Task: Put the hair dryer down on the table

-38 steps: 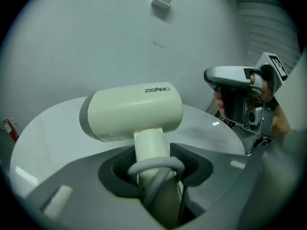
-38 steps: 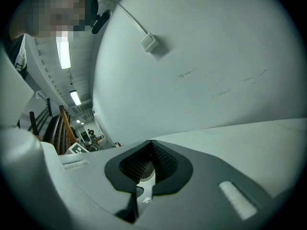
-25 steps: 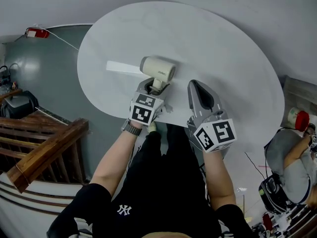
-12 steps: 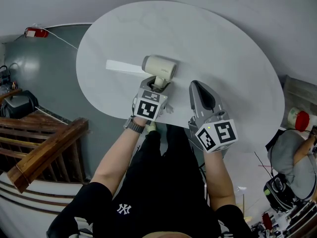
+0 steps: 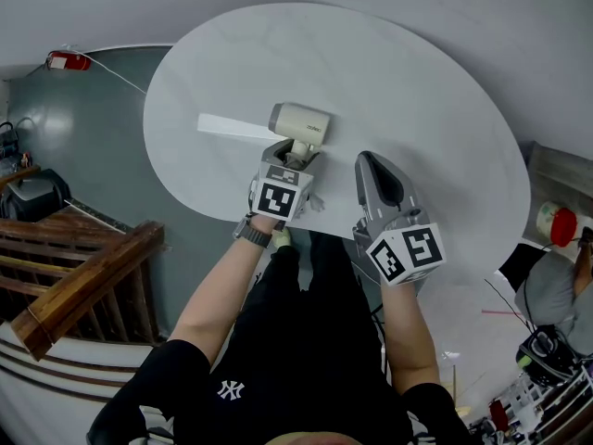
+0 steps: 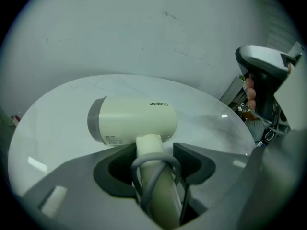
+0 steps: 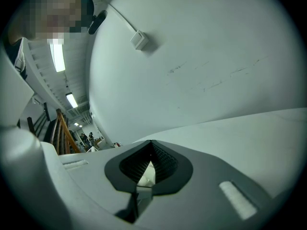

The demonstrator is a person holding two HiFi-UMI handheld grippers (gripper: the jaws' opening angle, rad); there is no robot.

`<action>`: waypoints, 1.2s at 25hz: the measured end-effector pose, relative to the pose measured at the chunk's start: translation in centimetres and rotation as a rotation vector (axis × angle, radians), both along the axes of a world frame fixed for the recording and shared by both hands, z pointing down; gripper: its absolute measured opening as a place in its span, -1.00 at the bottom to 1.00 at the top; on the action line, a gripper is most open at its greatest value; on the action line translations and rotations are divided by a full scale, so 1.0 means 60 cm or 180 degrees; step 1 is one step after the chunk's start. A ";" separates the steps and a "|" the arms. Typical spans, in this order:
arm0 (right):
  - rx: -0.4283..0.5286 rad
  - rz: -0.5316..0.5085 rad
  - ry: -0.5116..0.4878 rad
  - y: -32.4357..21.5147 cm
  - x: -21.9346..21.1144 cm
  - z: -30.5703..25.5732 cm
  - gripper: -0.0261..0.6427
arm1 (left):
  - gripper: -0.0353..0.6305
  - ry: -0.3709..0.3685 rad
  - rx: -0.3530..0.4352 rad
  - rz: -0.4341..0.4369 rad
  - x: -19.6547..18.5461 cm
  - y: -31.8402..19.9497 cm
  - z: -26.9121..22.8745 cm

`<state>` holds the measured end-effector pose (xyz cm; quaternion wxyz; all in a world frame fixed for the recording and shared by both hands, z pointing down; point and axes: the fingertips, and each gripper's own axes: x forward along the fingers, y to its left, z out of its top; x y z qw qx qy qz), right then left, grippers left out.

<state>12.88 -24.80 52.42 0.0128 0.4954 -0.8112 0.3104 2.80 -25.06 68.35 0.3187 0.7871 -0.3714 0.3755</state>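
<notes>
A cream hair dryer (image 5: pixel 298 122) with a grey back end points left over the round white table (image 5: pixel 398 82). My left gripper (image 5: pixel 295 154) is shut on its handle, and a grey cord loops around the handle between the jaws. In the left gripper view the hair dryer (image 6: pixel 132 120) stays level above the table (image 6: pixel 53 133); whether it touches the top I cannot tell. To its right my right gripper (image 5: pixel 370 162) hovers near the table's front edge, shut with nothing in it; its pads meet in the right gripper view (image 7: pixel 151 164).
A pale strip (image 5: pixel 232 125) lies on the table left of the dryer. A wooden railing (image 5: pixel 83 281) stands at the lower left. At the far right are a seated person (image 5: pixel 554 297) and a red object (image 5: pixel 559 222). A wall is behind the table.
My left gripper has carried the hair dryer slightly farther onto the table. The right gripper has barely moved.
</notes>
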 end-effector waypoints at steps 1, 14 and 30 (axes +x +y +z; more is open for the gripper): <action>-0.0002 0.0002 -0.0001 0.001 0.000 -0.002 -0.85 | -0.17 0.0016 0.0024 -0.0017 -0.001 0.000 -0.005; 0.0120 -0.0026 0.0032 0.030 -0.036 -0.051 -0.85 | -0.17 0.0134 0.0379 -0.0185 -0.047 0.023 -0.106; 0.0240 0.0043 0.0234 0.130 -0.114 -0.134 -0.85 | -0.62 0.0767 0.0903 -0.0276 -0.116 0.104 -0.304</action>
